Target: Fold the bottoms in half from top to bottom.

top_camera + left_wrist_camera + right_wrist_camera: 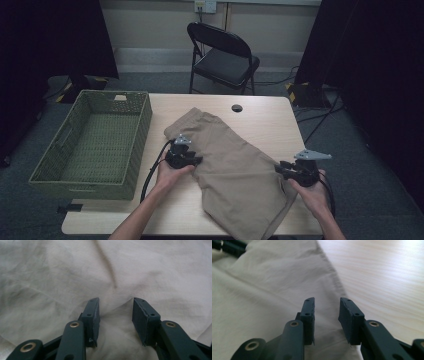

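We see tan shorts point(235, 165) lying diagonally mid-table, hem over near edge. L gripper point(192, 159) at shorts' left edge, jaws spread, fabric bunched betw. them. R gripper point(281, 169) at right hem, jaws apart, unpinched.

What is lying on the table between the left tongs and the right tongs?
In the high view, the tan folded garment spans the stretch between the left tongs and the right tongs; nothing else lies there.

Bare table point(270, 117) lies right of the trousers point(227, 165); the basket point(92, 142) (high-walled) blocks the left.
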The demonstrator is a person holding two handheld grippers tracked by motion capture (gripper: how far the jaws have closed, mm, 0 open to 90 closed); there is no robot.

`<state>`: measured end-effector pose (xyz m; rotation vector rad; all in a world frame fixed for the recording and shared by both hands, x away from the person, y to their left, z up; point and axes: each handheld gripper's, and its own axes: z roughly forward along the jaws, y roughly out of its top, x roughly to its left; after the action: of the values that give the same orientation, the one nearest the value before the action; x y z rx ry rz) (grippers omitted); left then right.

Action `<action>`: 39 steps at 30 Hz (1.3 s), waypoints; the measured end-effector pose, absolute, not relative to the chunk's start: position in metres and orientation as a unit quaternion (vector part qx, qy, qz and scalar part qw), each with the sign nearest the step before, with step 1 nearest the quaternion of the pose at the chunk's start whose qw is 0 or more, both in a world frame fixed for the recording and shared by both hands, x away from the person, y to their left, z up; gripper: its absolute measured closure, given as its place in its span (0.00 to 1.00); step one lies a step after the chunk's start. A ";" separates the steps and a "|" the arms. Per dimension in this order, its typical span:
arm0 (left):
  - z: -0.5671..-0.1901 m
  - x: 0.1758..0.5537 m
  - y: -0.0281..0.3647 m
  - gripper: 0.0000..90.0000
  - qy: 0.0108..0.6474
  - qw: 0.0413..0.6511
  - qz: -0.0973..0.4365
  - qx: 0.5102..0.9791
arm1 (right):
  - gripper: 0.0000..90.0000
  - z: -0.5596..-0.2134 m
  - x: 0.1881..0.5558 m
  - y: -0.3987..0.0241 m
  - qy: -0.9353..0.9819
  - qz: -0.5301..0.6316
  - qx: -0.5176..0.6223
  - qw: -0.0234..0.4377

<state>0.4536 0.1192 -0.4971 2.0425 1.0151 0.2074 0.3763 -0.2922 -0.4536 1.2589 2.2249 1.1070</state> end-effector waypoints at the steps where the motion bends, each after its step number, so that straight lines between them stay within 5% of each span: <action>1: -0.497 0.454 0.119 0.64 0.399 0.411 0.089 0.815 | 0.71 -0.455 0.376 -0.289 0.790 0.387 0.441 0.176; 11: -0.498 0.462 0.124 0.63 0.397 0.388 0.149 0.818 | 0.71 -0.447 0.356 -0.233 0.819 0.415 0.368 0.150; 14: -0.495 0.461 0.128 0.56 0.413 0.394 0.114 0.813 | 0.71 -0.458 0.356 -0.220 0.838 0.395 0.350 0.136; 22: -0.459 0.421 0.111 0.61 0.350 0.430 0.078 0.829 | 0.72 -0.464 0.346 -0.199 0.856 0.381 0.328 0.119; 27: -0.471 0.400 0.099 0.60 0.321 0.431 0.027 0.843 | 0.75 -0.473 0.342 -0.191 0.876 0.354 0.310 0.109; 39: -0.490 0.410 0.097 0.62 0.311 0.363 0.088 0.874 | 0.73 -0.488 0.340 -0.163 0.884 0.341 0.299 0.111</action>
<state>0.4099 0.0972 -0.4897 2.2489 0.8011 0.2268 0.3400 -0.1631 -0.4882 0.8777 2.5982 1.0008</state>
